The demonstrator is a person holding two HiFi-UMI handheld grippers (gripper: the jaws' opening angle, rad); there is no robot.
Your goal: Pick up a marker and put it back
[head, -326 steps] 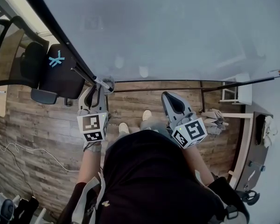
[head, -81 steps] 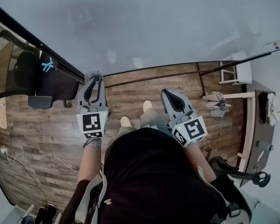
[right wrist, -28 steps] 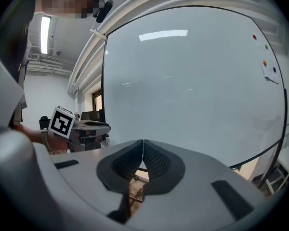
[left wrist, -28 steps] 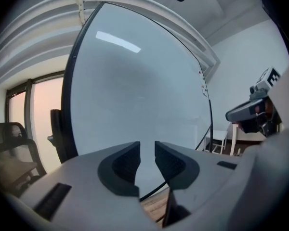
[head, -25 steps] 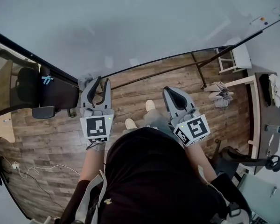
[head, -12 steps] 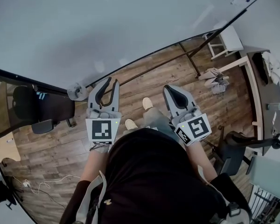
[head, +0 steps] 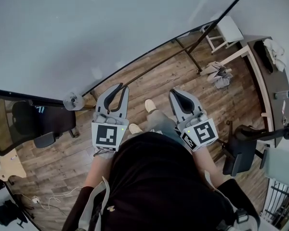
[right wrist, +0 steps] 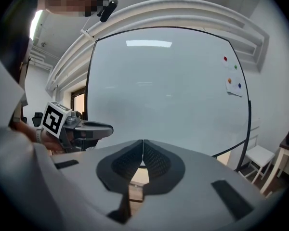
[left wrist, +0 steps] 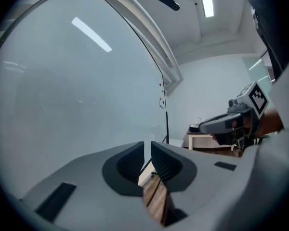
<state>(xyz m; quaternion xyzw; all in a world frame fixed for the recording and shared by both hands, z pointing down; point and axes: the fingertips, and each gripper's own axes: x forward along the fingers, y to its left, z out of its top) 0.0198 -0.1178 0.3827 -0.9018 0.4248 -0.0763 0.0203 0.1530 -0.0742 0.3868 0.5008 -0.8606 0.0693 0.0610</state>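
Observation:
No marker shows in any view. I stand in front of a large whiteboard (head: 111, 28), with both grippers held level at waist height. My left gripper (head: 119, 87) points at the board's lower edge. Its jaws have just been closing, and a narrow gap with nothing in it remains in the left gripper view (left wrist: 147, 150). My right gripper (head: 181, 93) is shut with nothing between its pads (right wrist: 143, 150). A small round grey holder (head: 73, 100) sits at the board's lower left corner, left of the left gripper.
A black office chair (head: 29, 124) stands at the left and another (head: 241, 153) at the right. A desk (head: 274, 76), a white stool (head: 227, 30) and a bundle of cloth (head: 219, 73) are at the far right. Coloured magnets (right wrist: 225, 58) dot the board.
The left jaws have narrowed from wide open to a small gap. Both grippers swung right along the board, so the chair and the holder slid left in the head view.

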